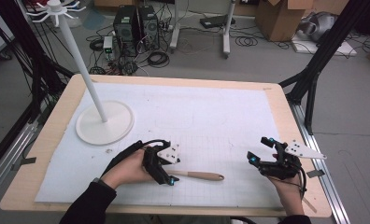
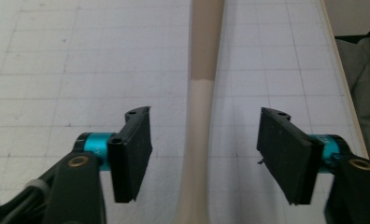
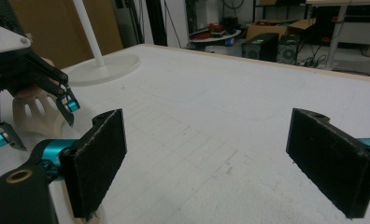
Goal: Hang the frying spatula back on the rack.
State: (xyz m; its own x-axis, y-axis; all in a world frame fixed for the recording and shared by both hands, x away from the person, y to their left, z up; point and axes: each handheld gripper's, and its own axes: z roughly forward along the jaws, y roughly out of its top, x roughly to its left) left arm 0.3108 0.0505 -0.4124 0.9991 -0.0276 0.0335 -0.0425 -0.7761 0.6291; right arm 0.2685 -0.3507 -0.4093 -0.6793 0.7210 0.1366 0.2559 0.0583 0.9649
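A slotted spatula with a wooden handle (image 1: 202, 176) and a cream neck (image 2: 199, 121) lies flat on the white mat near the front edge. My left gripper (image 1: 167, 173) is over its head end, jaws down on either side of the neck. In the left gripper view, both pads (image 2: 134, 151) stand off the neck with a gap on each side, so my left gripper (image 2: 204, 154) is open. The cream slotted head (image 3: 38, 114) shows under the left gripper (image 3: 33, 122). At the front right, my right gripper (image 1: 260, 157) (image 3: 206, 163) is held open, with nothing between its jaws.
A white hook stand with a round base (image 1: 104, 122) and a tall pole (image 1: 80, 60) rises at the back left of the mat (image 1: 211, 112). The wooden table edge (image 1: 295, 140) runs along the right. Computers, cables and boxes sit on the floor beyond.
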